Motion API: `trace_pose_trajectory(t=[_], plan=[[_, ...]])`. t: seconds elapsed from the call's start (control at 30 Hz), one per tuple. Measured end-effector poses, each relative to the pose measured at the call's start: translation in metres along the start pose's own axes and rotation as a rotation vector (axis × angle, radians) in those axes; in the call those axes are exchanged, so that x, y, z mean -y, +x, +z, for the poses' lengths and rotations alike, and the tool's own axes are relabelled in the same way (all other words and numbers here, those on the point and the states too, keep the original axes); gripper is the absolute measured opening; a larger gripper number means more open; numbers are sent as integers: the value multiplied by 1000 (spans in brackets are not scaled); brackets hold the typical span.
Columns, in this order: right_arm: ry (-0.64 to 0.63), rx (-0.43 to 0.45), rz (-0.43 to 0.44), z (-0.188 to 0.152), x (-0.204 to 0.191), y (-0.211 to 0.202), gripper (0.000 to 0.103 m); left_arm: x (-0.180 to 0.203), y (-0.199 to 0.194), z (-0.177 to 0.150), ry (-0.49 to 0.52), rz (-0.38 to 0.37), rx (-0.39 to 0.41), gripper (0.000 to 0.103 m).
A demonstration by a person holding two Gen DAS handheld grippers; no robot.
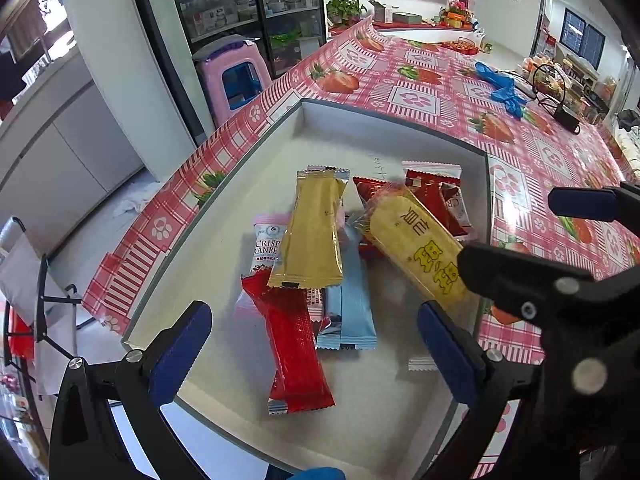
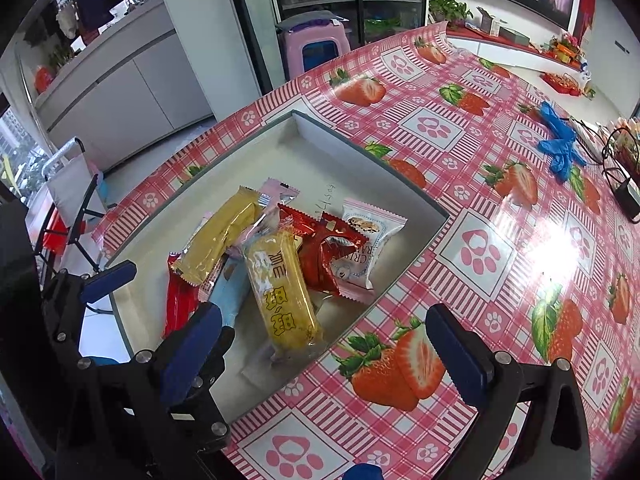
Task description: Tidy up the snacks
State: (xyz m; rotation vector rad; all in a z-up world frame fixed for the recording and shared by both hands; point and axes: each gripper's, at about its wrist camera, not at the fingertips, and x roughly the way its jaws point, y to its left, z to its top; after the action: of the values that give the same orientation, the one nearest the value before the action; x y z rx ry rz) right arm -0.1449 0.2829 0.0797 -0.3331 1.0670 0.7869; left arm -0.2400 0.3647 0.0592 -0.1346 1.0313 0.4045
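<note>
A shallow white tray (image 1: 224,240) (image 2: 288,148) on the strawberry tablecloth holds several wrapped snacks. Among them are a gold bar (image 1: 314,232) (image 2: 220,240), a long red bar (image 1: 290,336) (image 2: 178,304), a light blue bar (image 1: 350,304), a clear-wrapped yellow cake (image 1: 416,248) (image 2: 284,292), red packets (image 2: 328,256) and a white cranberry packet (image 2: 370,236). My left gripper (image 1: 316,352) is open and empty, above the tray's near side. My right gripper (image 2: 324,352) is open and empty, over the tray's near right rim, just short of the yellow cake.
The table (image 2: 480,256) stretches away to the right. Blue gloves (image 2: 558,148) and a black cable with charger (image 2: 624,188) lie at the far right. A pink stool (image 2: 316,46) and a folding chair (image 1: 28,280) stand on the floor to the left.
</note>
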Motion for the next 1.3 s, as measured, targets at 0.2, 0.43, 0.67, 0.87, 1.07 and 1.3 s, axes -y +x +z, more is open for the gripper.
trace_pose_trajectory(t=[0.2, 0.43, 0.67, 0.87, 1.07, 1.3], plan=[[-24, -1, -20, -2, -5, 0, 103, 1, -2, -2, 5, -4, 1, 103], [-26, -5, -20, -3, -6, 0, 103, 2, -3, -1, 8, -5, 3, 103], [-35, -8, -22, -4, -8, 0, 103, 3, -3, -2, 9, -4, 4, 103], [-40, -12, -22, -5, -10, 1, 103, 3, -3, -2, 10, -4, 4, 103], [-42, -12, -24, -5, -10, 2, 103, 3, -4, -3, 8, -2, 4, 103], [-64, -11, -40, -7, -13, 2, 103, 2, -4, -3, 5, 3, 5, 103]])
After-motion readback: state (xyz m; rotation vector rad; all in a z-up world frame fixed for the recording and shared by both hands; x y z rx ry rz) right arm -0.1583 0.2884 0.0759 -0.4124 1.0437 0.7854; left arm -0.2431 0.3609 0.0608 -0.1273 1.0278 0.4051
